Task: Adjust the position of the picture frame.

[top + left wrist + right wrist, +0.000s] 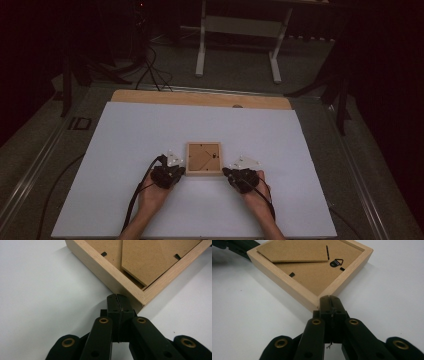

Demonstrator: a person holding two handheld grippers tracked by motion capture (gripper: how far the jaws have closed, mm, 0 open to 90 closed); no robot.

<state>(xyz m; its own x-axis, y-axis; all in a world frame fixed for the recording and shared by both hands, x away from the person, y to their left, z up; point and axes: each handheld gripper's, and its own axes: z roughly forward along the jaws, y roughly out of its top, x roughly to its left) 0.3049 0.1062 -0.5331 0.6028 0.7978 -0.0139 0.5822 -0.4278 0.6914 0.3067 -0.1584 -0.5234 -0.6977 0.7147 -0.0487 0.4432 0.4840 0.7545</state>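
Wooden picture frame (204,159) lies face-down near the middle of the white desk (125,145), its brown backing board (312,272) up, with the fold-out stand flap (292,251) flat and a small black hanger (336,262) near one edge. Left gripper (176,171) sits at the frame's near-left corner, right gripper (229,173) at the near-right corner; a hand holds each from the near side of the desk. In both gripper views the jaws are clenched tip to tip with nothing between them, and the closed tips sit just at or against the frame's corner; actual contact cannot be confirmed. Small black retaining tabs (292,274) are visible along the inner edge of the backing. Judgement: opening step, frame bracketed and steadied from two corners, nothing lifted or opened yet. Next move likely calls for one gripper to hold the frame against sliding while the other works a closed tip under a tab or the stand flap; jaws would have to open first to grasp anything. Risk: frame skids on the smooth desk if pushed from one side.
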